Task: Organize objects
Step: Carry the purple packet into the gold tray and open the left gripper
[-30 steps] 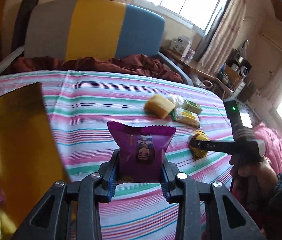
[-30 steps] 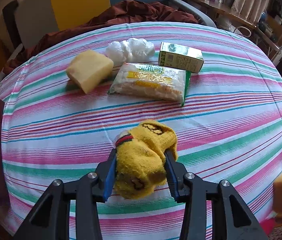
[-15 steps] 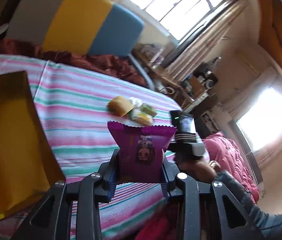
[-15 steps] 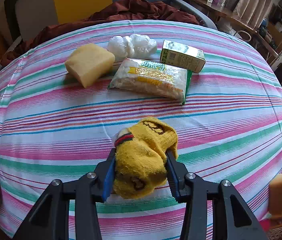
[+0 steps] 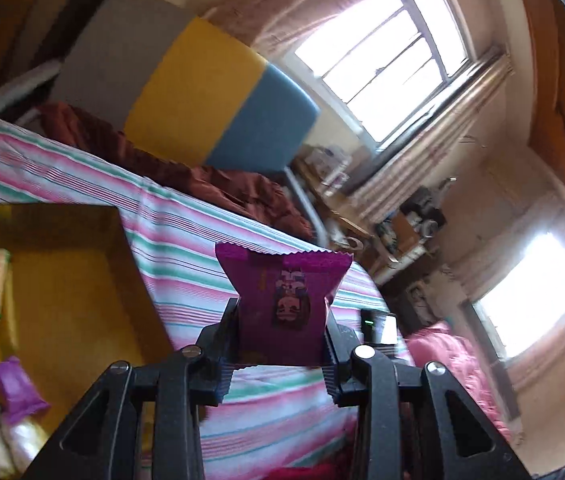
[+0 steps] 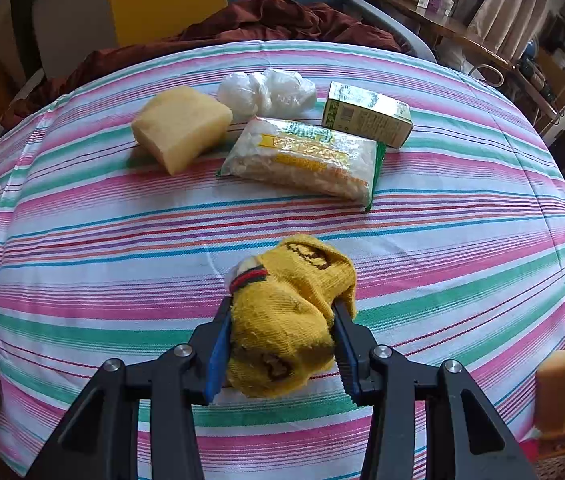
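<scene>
The left gripper (image 5: 280, 354) is clamped on a purple snack packet (image 5: 282, 300), held above the striped tablecloth (image 5: 186, 240) just right of a yellow box (image 5: 70, 280) that already contains another purple packet (image 5: 12, 386) and other wrapped goods. The right gripper (image 6: 280, 344) squeezes a bundled yellow sock (image 6: 286, 320) low over the cloth. Beyond it lie a yellow sponge block (image 6: 180, 132), a white plastic bag (image 6: 268, 92), a noodle packet (image 6: 302, 160) and a green carton (image 6: 366, 114), all close together. A colour-blocked chair (image 5: 202, 92), a maroon blanket (image 5: 186, 180) and bright windows (image 5: 386, 64) lie behind.
</scene>
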A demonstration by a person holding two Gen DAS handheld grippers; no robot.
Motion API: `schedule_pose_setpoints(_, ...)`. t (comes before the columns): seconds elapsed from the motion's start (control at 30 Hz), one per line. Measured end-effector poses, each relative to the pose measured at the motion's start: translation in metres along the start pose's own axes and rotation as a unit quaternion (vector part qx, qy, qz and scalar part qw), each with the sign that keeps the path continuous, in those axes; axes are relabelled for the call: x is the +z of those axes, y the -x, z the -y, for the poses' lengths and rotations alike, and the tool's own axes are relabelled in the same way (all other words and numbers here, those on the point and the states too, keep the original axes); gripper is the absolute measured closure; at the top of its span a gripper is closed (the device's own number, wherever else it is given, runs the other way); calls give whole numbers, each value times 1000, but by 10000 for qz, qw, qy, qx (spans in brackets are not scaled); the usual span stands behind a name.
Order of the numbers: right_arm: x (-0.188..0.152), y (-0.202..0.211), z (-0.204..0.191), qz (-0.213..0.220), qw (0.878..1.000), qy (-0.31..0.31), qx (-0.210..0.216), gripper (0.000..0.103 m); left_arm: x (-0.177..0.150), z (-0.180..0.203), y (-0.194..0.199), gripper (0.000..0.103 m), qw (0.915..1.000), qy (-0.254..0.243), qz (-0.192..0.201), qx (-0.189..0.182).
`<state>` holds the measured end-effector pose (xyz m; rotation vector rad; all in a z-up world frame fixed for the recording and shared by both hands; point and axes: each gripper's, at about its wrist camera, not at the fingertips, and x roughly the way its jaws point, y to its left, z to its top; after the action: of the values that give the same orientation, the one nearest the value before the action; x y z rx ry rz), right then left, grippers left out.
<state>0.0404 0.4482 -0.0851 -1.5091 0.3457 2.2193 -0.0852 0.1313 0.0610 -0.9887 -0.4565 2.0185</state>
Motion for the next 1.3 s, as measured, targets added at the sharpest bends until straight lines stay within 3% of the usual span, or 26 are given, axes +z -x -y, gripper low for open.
schedule_pose_setpoints(0.1,1,2,2,0,10000,-1,1,57,7,-8,12,68,9980,-172,222,558)
schedule_pose_setpoints(0.23,4,1,2,-1,10000,20,-20,57,10,-19,21,68,9766,-832,506,1915)
schedule_pose_setpoints(0.37,4,3,-1,6,9999,87,-87,56,16,-64,22,68,9686,-382,406,2422)
schedule_pose_setpoints(0.57,2,5,-3,0,9998,156,-150,55,23,-130,0,68,9664,513,1,2519)
schedule_pose_setpoints(0.8,-1,5,-6,-39,9993,267,-244,52,30,-150,-64,68,9568,303,-404,2862)
schedule_pose_setpoints(1.1,3,-4,-4,-49,9992,305,-254,52,33,-188,-128,67,9322,296,-1060,3448)
schedule_pose_setpoints(1.23,1,-3,-4,-44,9992,304,-245,51,32,-191,-130,40,9337,223,-987,3434)
schedule_pose_setpoints(1.3,1,-4,-4,-44,9992,301,-244,51,31,-190,-127,38,9371,254,-998,3336)
